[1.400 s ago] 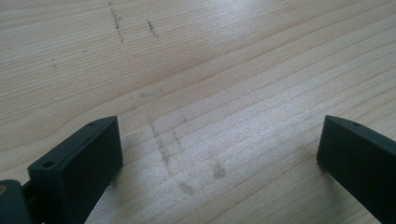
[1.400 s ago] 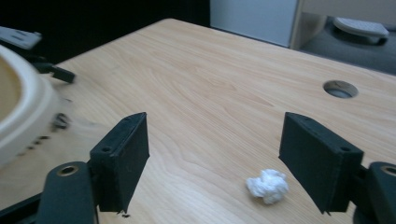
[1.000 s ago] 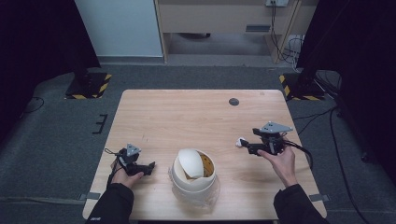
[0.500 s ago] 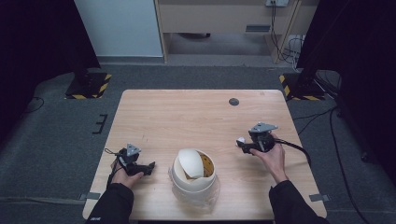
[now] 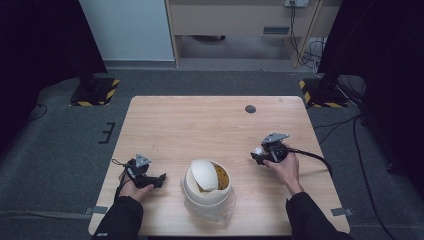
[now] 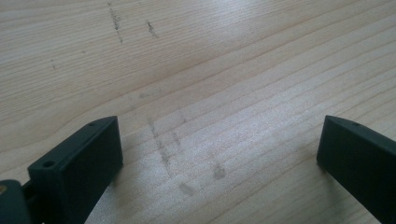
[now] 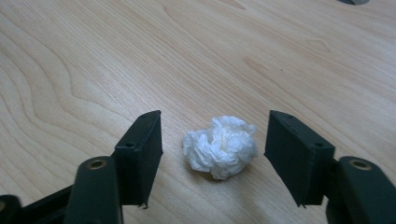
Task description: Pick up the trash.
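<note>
A crumpled white paper ball [image 7: 220, 147] lies on the wooden table [image 5: 200, 130], right of centre [image 5: 258, 149]. My right gripper [image 7: 215, 135] is open, with one jaw on each side of the ball and neither touching it; the person's hand holds this right gripper [image 5: 256, 156] low over the table. A white round bin [image 5: 207, 186] with a tilted swing lid stands near the front edge, between the two hands. My left gripper [image 6: 219, 135] is open over bare wood, and the left gripper [image 5: 161, 178] rests left of the bin.
A small dark round disc [image 5: 250, 108] sits near the table's far edge. A black cable [image 5: 312, 157] trails right from the right gripper. Faint grey scuff marks [image 6: 163, 149] show on the wood between the left jaws.
The right gripper has moved left along the table toward the paper ball, so its jaws now flank it. The left gripper and the bin have not moved.
</note>
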`<action>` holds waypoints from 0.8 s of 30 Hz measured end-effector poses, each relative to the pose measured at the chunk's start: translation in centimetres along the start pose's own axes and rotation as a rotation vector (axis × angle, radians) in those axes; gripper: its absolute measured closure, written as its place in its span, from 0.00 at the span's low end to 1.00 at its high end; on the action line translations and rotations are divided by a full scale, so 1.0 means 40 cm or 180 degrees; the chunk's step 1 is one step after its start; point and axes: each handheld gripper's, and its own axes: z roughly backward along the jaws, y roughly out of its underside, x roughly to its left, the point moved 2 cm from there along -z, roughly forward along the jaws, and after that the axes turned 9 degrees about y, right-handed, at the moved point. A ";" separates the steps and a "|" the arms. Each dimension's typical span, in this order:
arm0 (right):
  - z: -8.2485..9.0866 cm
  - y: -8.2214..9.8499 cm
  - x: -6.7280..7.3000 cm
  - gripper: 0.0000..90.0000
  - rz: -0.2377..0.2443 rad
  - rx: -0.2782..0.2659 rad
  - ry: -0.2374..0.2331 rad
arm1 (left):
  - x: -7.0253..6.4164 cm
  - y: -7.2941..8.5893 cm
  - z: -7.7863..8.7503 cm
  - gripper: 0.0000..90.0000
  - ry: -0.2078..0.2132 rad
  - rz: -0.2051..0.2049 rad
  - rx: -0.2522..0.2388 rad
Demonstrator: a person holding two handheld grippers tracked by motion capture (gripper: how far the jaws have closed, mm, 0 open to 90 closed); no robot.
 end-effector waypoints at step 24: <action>-0.002 0.004 0.003 0.71 -0.0054 0.0230 -0.0050 | 0.000 0.000 0.000 0.00 0.0002 0.0000 0.0000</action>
